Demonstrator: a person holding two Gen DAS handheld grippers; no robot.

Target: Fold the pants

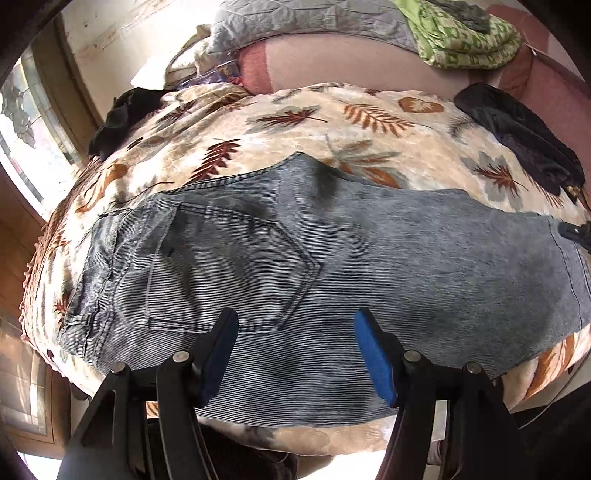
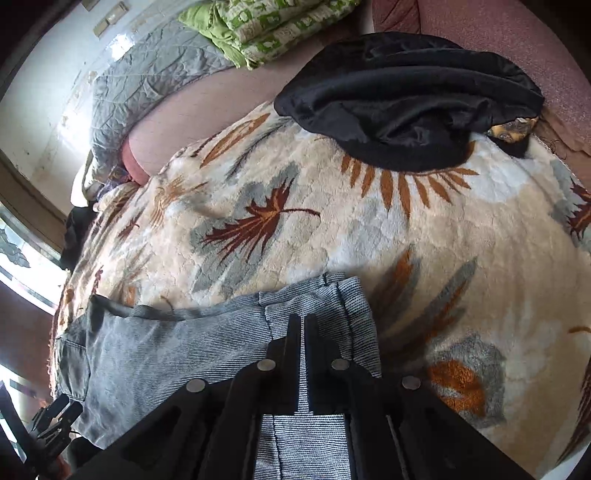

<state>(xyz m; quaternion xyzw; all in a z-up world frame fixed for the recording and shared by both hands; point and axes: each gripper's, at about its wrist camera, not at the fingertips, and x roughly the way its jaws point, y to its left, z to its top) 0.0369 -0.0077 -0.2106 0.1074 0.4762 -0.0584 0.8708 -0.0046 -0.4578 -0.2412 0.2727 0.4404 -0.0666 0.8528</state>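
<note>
Right gripper (image 2: 302, 325) is clamped on the pants (image 2: 166, 350), fingers nearly together, pinching the hem end of the grey denim. The pants lie flat on the leaf blanket (image 2: 332, 229), stretching left from the gripper. Beyond the pants, at the blanket's far edge, sits a black garment (image 2: 406, 99). Further back-left of it, a green quilt (image 2: 266, 26) and a grey quilt (image 2: 155, 77).

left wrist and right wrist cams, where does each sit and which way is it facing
Left wrist: above the near bed edge, looking down at the jeans by the back pocket; open left gripper shows.
Right wrist: at the hem end, looking across the leaf blanket; right gripper shut on denim.
Shared: jeans, blanket, black garment, green quilt.
</note>
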